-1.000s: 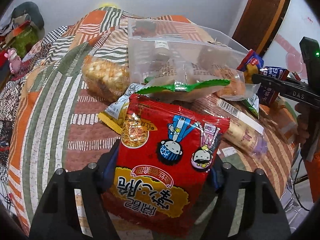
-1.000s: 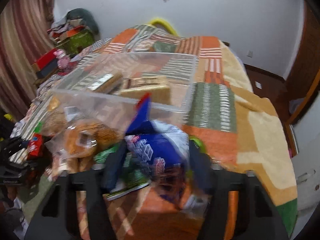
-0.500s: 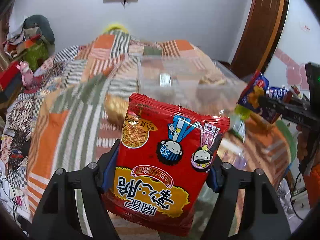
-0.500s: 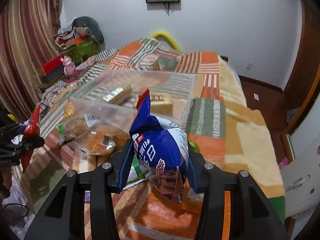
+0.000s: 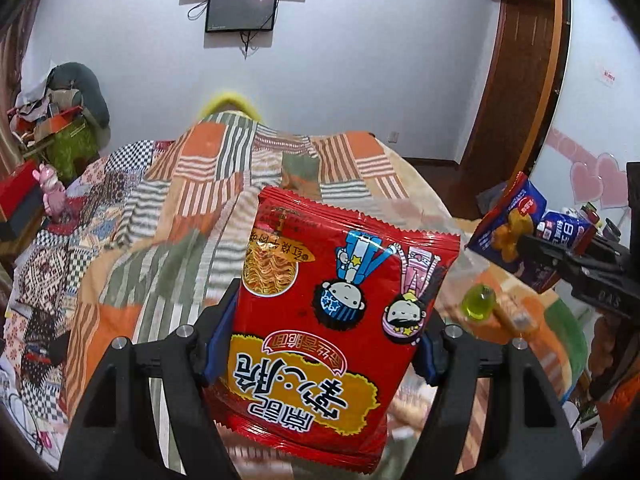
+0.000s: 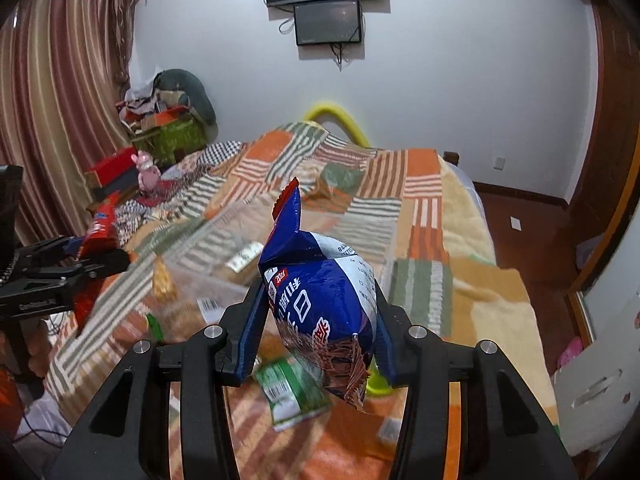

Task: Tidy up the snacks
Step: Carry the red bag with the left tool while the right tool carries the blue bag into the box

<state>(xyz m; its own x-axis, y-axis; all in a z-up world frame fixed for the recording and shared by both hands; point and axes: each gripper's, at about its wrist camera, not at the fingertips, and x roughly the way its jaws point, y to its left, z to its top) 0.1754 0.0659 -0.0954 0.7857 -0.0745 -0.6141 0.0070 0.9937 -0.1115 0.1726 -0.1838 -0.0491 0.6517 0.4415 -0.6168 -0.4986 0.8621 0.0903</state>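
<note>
Both packets are now riding higher than a moment ago, lifted clear of the heap on the bed (image 5: 168, 216), so each is ready to go into the clear box.

The left hand-held gripper (image 5: 324, 340) is clamping the red noodle packet (image 5: 332, 312) by its sides, jaws closed against it, filling the lower centre of its frame. The right hand-held gripper (image 6: 316, 320) is squeezing the blue snack bag (image 6: 324, 300) the same way, mid-frame.

The right view is showing what the left one hides behind the red packet: the clear plastic box (image 6: 224, 264), blurred, left of centre, and a green packet (image 6: 292, 392) lying loose below the bag. The left view alone is showing a green jelly cup (image 5: 478, 300) at right.
</note>
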